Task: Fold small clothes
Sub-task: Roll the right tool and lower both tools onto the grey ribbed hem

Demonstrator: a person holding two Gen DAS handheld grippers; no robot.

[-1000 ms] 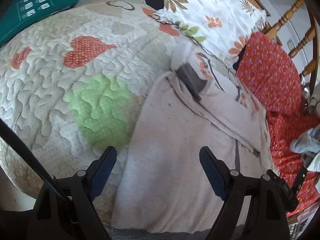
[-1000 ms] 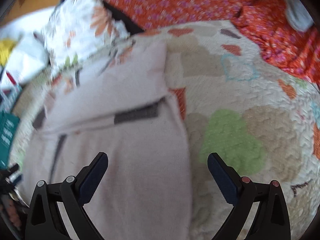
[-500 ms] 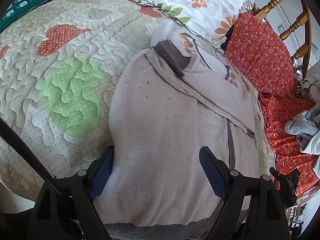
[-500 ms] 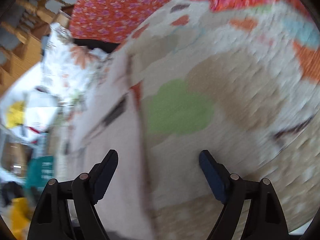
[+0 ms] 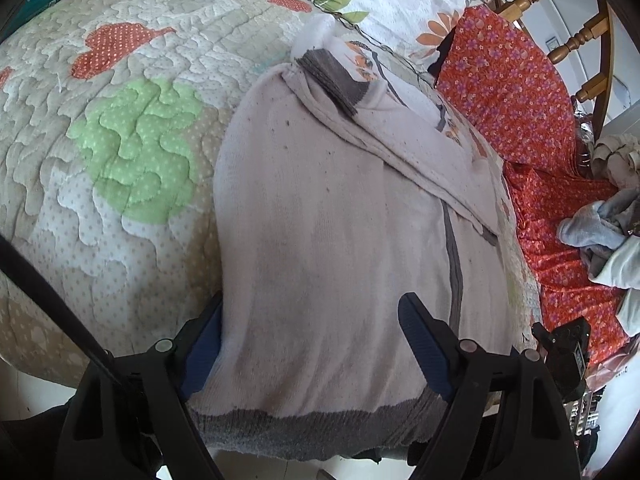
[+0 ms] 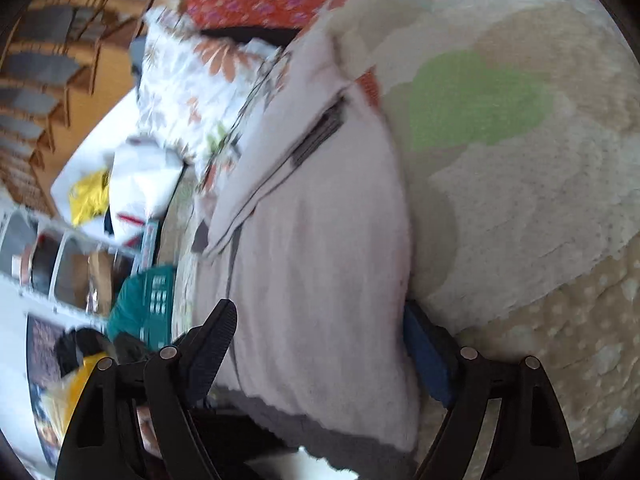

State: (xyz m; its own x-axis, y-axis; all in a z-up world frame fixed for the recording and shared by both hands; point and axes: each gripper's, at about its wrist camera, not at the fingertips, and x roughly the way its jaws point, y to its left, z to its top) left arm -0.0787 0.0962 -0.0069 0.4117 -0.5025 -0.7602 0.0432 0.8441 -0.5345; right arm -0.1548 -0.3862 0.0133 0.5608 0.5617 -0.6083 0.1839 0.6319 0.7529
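Pale knit sweater (image 5: 328,240) spread flat on the quilt (image 5: 132,148), grey hem nearest. Left gripper (image 5: 310,344) and right gripper (image 6: 320,356) both wide open, each straddling a hem-side edge, pressing nothing yet; likely placed to pinch corners for a fold.

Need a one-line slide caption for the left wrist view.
Open left gripper straddles the grey hem of a pale sweater laid on a heart-patterned quilt.
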